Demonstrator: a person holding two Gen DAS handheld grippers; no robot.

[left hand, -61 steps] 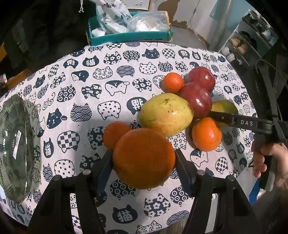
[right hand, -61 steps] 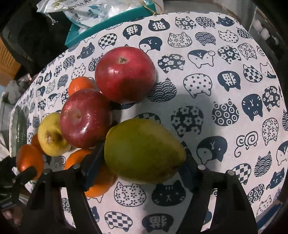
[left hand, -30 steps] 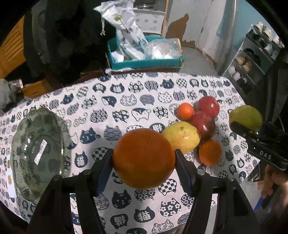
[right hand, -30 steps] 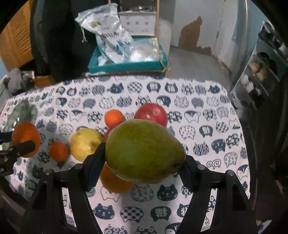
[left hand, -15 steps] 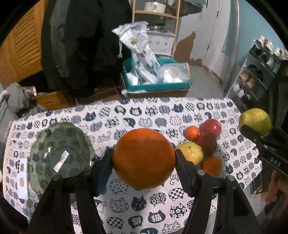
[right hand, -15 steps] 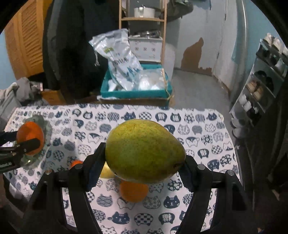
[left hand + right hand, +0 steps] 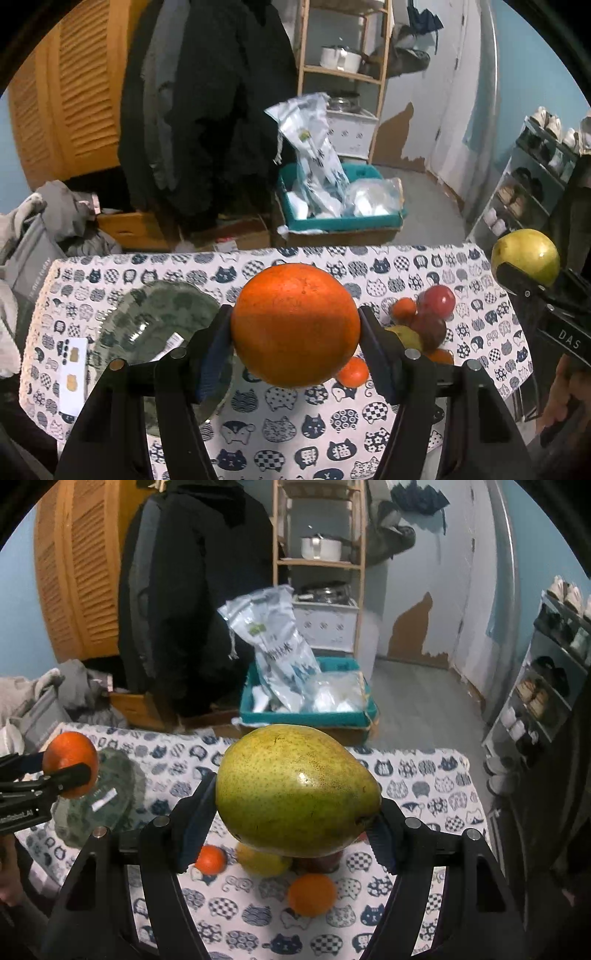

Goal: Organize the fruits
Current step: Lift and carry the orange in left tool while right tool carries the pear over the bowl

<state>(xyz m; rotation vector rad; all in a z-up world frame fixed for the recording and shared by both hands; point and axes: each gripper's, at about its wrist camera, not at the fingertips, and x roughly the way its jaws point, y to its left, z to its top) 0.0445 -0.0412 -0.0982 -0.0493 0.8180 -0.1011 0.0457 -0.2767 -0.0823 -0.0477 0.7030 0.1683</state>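
**Both grippers aloft with fruit over the cat-print desk**

Cat-patterned cloth covers the desk (image 7: 258, 435), with a teal bin (image 7: 343, 221) of plastic bags on the floor behind it and a wooden shelf against the wall.

From the left wrist view, the left gripper (image 7: 295, 332) has its fingers (image 7: 214, 354) clamped on a large orange (image 7: 295, 325), held in the air above the desk. Below and to its left sits a green glass plate (image 7: 147, 325) bearing a white sticker. To the right on the cloth lies a cluster of fruit: a red apple (image 7: 437, 301), a darker apple, a yellow fruit and small tangerines (image 7: 352, 371). At the far right, the right gripper (image 7: 524, 280) carries a green pear (image 7: 526, 256).

From the right wrist view, the right gripper's fingers (image 7: 195, 823) squeeze the pear (image 7: 299, 790) lengthwise, high above the desk. Under it rest tangerines (image 7: 312, 893) and the yellow fruit (image 7: 262, 862). At left, the left gripper (image 7: 62, 766) holds the orange (image 7: 68, 757) over the plate (image 7: 107, 801).
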